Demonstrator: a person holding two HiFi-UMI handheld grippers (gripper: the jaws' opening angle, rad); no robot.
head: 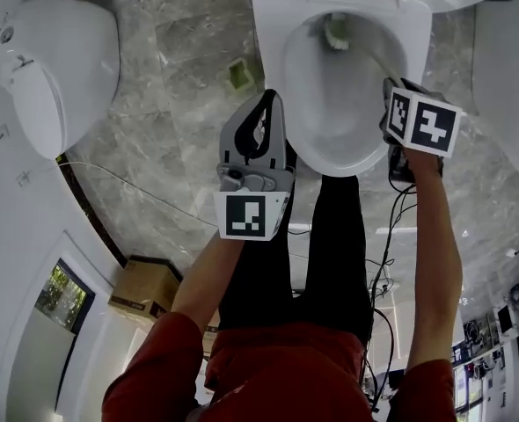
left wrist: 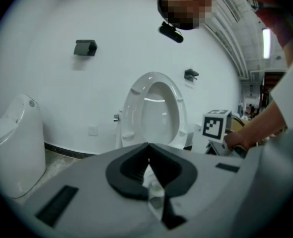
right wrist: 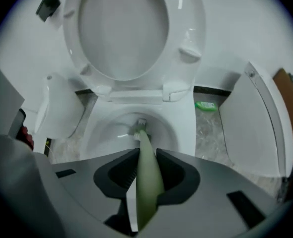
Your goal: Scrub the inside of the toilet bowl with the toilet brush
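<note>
With my right gripper [right wrist: 146,155] fingers pinching the slim handle of the toilet brush [right wrist: 147,182], its head low in the toilet bowl [right wrist: 104,133], hard scrubbing could twist it loose or splash; my left gripper [left wrist: 147,145] fingers are pressed together.

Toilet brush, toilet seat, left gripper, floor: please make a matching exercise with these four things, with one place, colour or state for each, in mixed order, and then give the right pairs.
Things:
1. toilet brush
2. toilet seat
3. left gripper
4. floor

Descriptions:
A. raised upright
B. grey marble pattern
C. jaws together, beside the toilet bowl
D. head down in the bowl, green handle clamped in the right gripper

Right pairs: 1-D, 2-A, 3-C, 4-B.
</note>
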